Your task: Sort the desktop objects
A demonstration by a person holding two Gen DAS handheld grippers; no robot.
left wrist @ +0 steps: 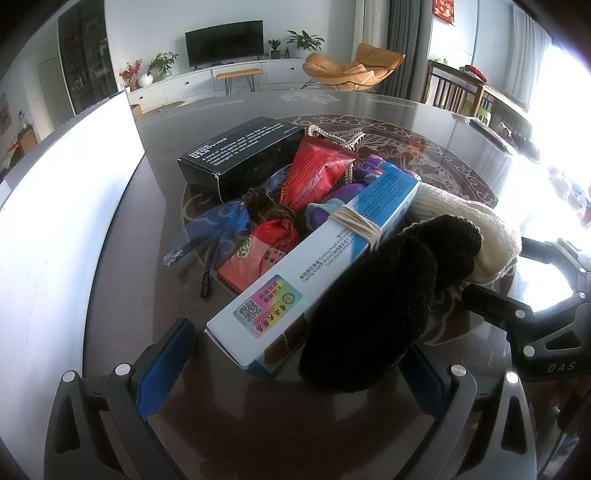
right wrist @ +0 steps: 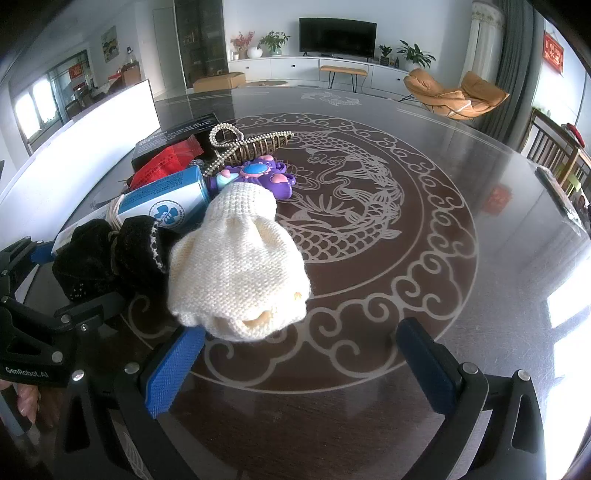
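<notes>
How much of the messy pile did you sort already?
Nothing looks sorted yet. The black box, red packets, blue glasses, white-and-blue box, purple toy, black sock and cream sock all sit in one heap. Both tools, left tool and right tool, are open, holding nothing. Everything is left.

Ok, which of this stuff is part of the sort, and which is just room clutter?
To sort, piled on the table:
black box
red packets
blue glasses
blue-white carton
purple toy
pearl hair claw
black knit item
cream knit item

Lying about:
TV
orange chair
potted plants
</notes>
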